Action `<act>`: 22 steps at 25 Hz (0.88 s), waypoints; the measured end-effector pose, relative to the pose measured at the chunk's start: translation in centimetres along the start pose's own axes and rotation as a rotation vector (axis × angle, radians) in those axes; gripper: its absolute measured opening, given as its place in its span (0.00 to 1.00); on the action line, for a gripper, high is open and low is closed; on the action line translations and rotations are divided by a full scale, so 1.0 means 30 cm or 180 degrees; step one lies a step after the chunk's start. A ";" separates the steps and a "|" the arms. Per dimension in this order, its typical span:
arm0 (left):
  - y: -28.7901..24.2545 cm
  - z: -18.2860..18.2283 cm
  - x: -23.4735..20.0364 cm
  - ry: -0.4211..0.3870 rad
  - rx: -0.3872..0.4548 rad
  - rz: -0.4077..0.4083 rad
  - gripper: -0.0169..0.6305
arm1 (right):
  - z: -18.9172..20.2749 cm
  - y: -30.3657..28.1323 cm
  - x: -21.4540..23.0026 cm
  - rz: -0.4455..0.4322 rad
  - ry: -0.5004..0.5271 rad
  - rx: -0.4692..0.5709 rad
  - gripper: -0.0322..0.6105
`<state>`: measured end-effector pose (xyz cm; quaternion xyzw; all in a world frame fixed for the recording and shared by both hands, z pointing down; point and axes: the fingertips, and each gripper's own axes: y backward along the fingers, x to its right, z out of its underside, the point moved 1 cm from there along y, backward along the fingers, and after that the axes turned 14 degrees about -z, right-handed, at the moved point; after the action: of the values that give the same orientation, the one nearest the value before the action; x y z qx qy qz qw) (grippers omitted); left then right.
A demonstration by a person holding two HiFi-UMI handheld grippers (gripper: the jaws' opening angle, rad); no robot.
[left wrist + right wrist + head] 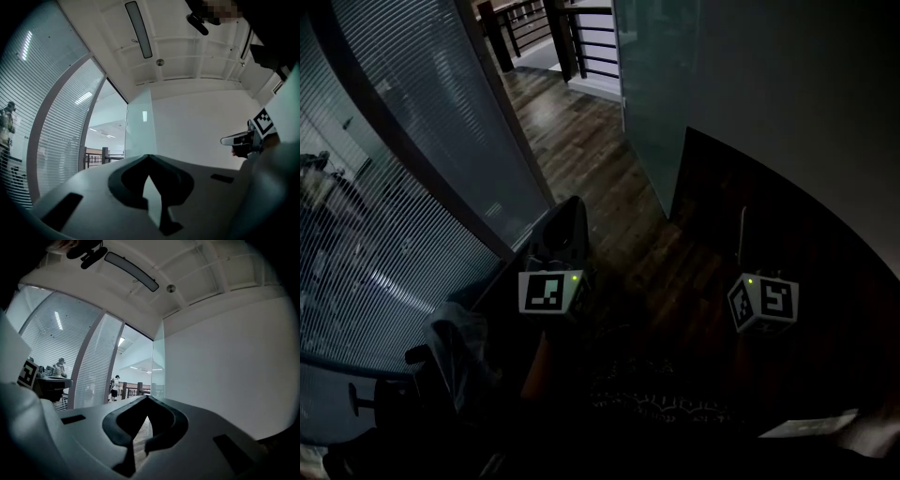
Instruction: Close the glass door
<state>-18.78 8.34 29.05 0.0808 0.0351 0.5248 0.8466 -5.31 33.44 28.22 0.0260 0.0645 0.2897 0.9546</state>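
Note:
The glass door (652, 94) is a pale frosted panel that stands open, swung back near the white wall (797, 94). Its edge also shows ahead in the left gripper view (140, 122) and the right gripper view (158, 363). My left gripper (572, 208) is held low over the dark wooden floor, short of the door and to its left. My right gripper (742, 217) is off to the right, by the dark base of the wall. Both grippers (148, 156) (147, 397) are shut with the jaw tips meeting and nothing between them. Neither touches the door.
A striped glass partition (403, 187) with a dark frame runs along the left. Beyond the doorway the wooden floor (581, 131) leads to a dark railing (581, 37). A person (114, 386) stands far off by the railing, another (59, 366) behind the partition.

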 end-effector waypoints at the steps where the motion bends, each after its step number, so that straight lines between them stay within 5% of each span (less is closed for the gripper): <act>1: -0.029 -0.001 0.002 0.0004 0.0008 -0.0011 0.03 | 0.000 -0.027 0.015 -0.0018 0.0007 0.0011 0.05; 22: -0.443 0.065 0.126 -0.0067 0.0001 -0.0136 0.03 | 0.086 -0.409 0.336 -0.0240 0.0003 -0.0028 0.05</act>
<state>-5.08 5.73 28.77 0.0857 0.0279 0.5057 0.8580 10.09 28.84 28.61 0.0191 0.0646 0.2539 0.9649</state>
